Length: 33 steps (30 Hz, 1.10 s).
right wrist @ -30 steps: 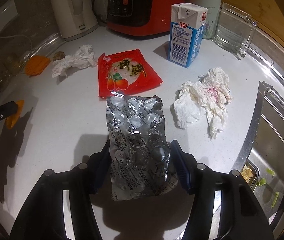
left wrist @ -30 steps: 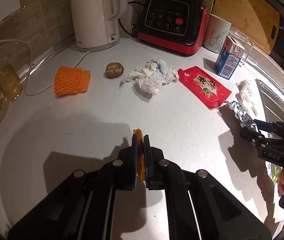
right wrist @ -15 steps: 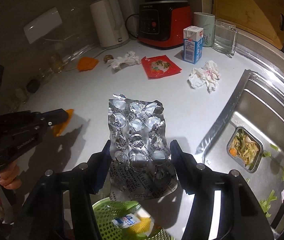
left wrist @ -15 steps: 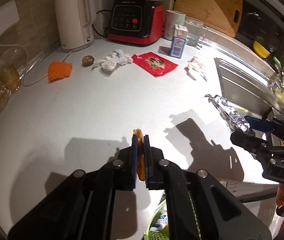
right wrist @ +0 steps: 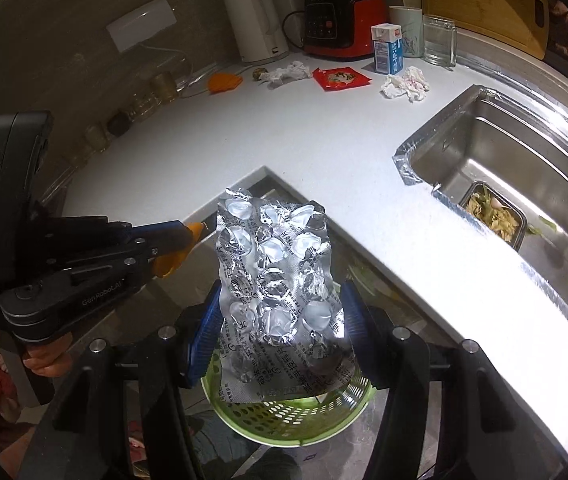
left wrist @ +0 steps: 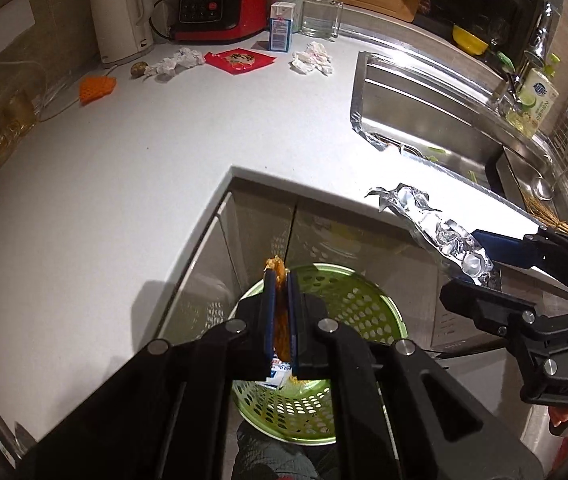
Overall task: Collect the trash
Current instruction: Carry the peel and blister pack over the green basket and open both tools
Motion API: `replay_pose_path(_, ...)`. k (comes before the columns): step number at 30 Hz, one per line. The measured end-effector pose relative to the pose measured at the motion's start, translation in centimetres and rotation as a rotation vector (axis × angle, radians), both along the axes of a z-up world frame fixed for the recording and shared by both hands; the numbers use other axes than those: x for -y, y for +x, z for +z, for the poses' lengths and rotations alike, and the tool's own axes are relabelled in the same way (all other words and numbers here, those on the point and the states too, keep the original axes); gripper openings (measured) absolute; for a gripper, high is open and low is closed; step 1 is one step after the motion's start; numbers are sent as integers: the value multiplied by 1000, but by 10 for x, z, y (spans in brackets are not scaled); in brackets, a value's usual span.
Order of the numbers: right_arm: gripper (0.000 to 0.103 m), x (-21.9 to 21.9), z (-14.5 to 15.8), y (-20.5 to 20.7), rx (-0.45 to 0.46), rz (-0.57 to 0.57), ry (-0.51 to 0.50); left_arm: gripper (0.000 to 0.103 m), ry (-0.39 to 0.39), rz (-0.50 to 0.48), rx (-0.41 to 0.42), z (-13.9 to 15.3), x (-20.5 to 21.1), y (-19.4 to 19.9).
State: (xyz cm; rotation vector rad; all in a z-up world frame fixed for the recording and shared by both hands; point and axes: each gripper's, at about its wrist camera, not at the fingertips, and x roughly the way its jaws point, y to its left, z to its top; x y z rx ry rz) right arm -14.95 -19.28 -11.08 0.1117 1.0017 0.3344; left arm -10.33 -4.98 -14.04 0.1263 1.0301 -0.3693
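Far back on the white surface (left wrist: 132, 168) lie two crumpled tissues (left wrist: 174, 62) (left wrist: 313, 59), a red wrapper (left wrist: 240, 60), a ridged orange foam net (left wrist: 97, 88) and a milk carton (left wrist: 282, 32), beside a steel sink (left wrist: 424, 120). Nearer, past the surface edge, the left gripper (left wrist: 277, 280) has its fingers closed on an orange peel (left wrist: 280, 308), and the right gripper (right wrist: 280, 312) pinches a crinkled foil pill sheet (right wrist: 276, 276), both above a perforated green basket (left wrist: 348, 304).

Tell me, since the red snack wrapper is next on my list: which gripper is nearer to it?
Hard to call. Both the left gripper and the right gripper hang off the counter over the green basket, far from the wrapper.
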Motion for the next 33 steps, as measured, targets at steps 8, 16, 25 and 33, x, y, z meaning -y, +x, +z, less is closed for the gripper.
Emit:
replay_pose_path(8,58,7,-4,-25,-6,2,-4,6,2,-8,-63,-24,12,-30)
replay_pose_path(16,58,9,-7,-33,-14,9,-10,57,11,-16,-45,-23,18,-45)
replay_pose_path(25,58,8,-7,-30,-15,2,-8,71,47,-14,7,-8,16,-44)
replay_pose_path(33,62,-10,-16,-21,-58,69,-31,85,75,48,61,10,-12,-31)
